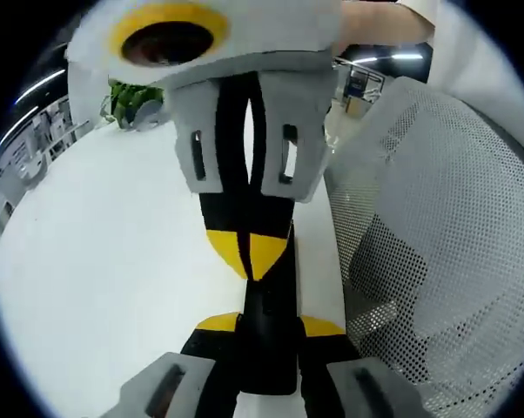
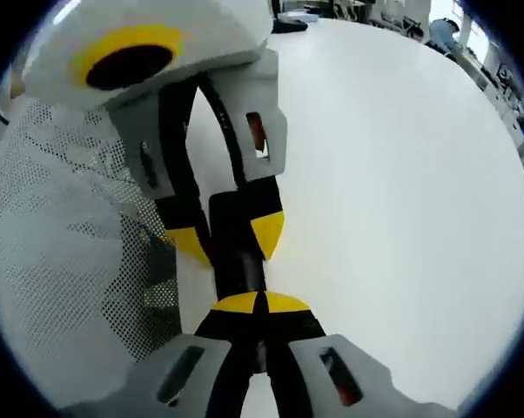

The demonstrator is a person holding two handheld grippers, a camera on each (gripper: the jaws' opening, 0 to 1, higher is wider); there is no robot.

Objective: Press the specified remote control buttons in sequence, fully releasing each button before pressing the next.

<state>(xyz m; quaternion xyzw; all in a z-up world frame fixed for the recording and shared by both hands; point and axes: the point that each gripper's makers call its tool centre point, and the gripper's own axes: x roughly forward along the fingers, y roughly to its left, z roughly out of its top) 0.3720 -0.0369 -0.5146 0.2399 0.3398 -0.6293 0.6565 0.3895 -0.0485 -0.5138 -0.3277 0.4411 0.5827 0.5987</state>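
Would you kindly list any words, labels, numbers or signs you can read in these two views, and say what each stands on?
None can be read.
Black remote, held between both grippers: no legible markings.
Left gripper and right gripper: yellow pads, no text.
White table and mesh chair: no text.

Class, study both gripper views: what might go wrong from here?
1. The left gripper and right gripper both appear clamped on the slim black bar, presumably the remote, leaving no jaw free to press.
2. It is held at the white table edge beside the grey mesh chair; a release may drop it.
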